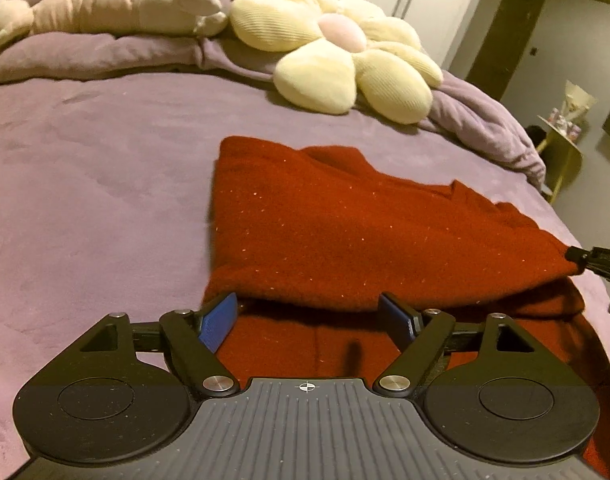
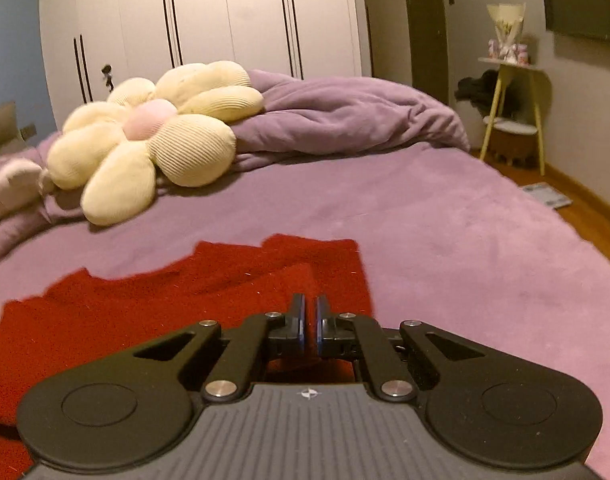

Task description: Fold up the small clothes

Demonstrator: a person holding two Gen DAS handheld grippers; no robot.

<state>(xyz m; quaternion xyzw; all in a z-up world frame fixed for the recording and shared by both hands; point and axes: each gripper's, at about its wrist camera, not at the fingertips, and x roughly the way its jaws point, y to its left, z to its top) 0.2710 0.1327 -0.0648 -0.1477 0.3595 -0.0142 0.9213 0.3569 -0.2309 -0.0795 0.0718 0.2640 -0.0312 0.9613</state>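
Red garment (image 1: pixel 345 232): lies on the bed (image 1: pixel 85 184) straight ahead of your left tool (image 1: pixel 311 320); its upper layer is doubled over the lower one, and the folded edge runs between that tool's blue pads.
Left tool: your jaws stand wide, nothing between them, with the lower red layer beneath.
Right tool (image 2: pixel 310 322): your jaws are drawn narrow with a thin gap; from your left wrist view its tip (image 1: pixel 585 258) meets the right corner of the upper layer, which looks pinched.
Flower cushion (image 2: pixel 153 132): well ahead of both tools, on the rumpled purple duvet (image 2: pixel 345 116).
Side table (image 2: pixel 513 92): far right of your right tool; small items on top are too small to tell.
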